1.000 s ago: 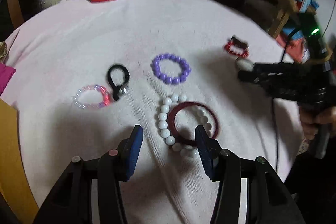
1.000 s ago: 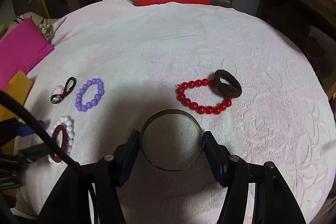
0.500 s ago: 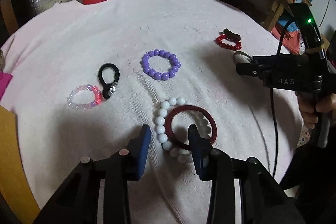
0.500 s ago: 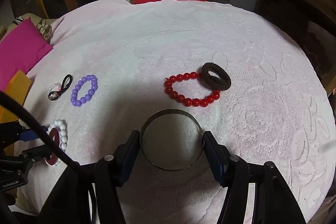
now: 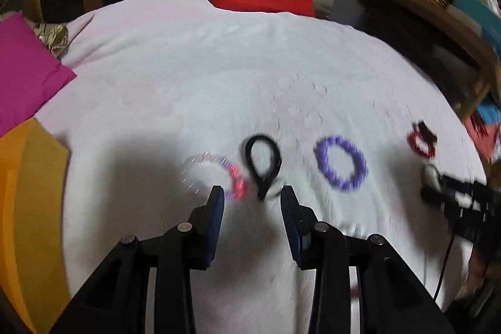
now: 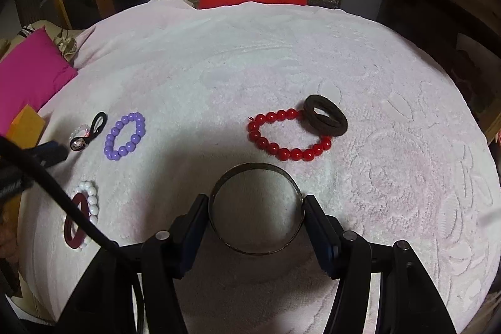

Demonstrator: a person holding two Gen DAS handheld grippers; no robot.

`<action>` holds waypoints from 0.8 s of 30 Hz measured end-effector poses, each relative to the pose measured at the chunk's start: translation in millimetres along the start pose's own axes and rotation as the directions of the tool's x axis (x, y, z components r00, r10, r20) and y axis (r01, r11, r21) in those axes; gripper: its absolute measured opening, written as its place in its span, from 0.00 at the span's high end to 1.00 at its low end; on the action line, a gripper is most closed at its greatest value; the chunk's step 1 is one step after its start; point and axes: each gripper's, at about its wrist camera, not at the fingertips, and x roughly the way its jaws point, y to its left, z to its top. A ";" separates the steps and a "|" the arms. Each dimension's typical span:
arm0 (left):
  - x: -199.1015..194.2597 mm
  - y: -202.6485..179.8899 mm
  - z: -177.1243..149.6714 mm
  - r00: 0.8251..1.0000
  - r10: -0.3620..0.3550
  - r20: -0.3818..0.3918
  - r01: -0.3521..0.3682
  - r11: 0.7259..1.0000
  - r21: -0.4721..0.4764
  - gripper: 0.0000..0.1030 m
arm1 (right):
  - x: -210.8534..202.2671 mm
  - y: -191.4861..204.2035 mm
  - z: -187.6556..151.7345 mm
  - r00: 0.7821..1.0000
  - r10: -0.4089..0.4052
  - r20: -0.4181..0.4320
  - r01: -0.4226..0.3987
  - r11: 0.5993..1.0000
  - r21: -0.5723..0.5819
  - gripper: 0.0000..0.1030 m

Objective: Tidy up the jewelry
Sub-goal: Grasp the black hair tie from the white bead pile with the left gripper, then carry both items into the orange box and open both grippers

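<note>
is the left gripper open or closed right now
Open. The left gripper shows a clear gap between its fingers, nothing held; the black hair tie lies beyond.

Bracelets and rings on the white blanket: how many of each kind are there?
Bead bracelets: 4 (red, purple, white, clear-pink)
Plain bangles: 2 (maroon, metal bangle in the right gripper)
Hair ties: 2 (black, brown)
Total: 8

Thin dark metal bangle (image 6: pixel 256 212) sits flat between the right gripper's blue pads (image 6: pixel 319 227) — touching both. Beyond it lies the red bead bracelet (image 6: pixel 288 135), with a dark brown ring (image 6: pixel 325 118) overlapping its far right edge. Off left: purple bead bracelet (image 6: pixel 125 136), black loop (image 6: pixel 97 122) over a clear pink-tinted one (image 5: pixel 216 176), and a maroon bangle (image 6: pixel 74 223) atop white beads (image 6: pixel 89 197).
</note>
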 end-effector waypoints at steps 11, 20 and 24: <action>27.8 -23.7 8.8 0.999 0.026 -0.047 -0.024 0.999 0.033 0.91 | -2.4 -1.3 -0.1 1.000 0.025 0.006 -0.025 1.000 -0.004 0.38; -27.9 -27.4 -3.5 0.999 -0.044 0.029 0.043 0.997 0.059 0.93 | -23.2 -5.9 3.5 0.994 0.095 0.053 -0.097 0.995 0.034 0.38; -66.9 -19.1 -9.2 0.995 -0.031 0.091 0.029 0.999 0.030 0.93 | -40.0 8.8 4.7 0.981 0.169 0.101 -0.172 0.985 0.024 0.38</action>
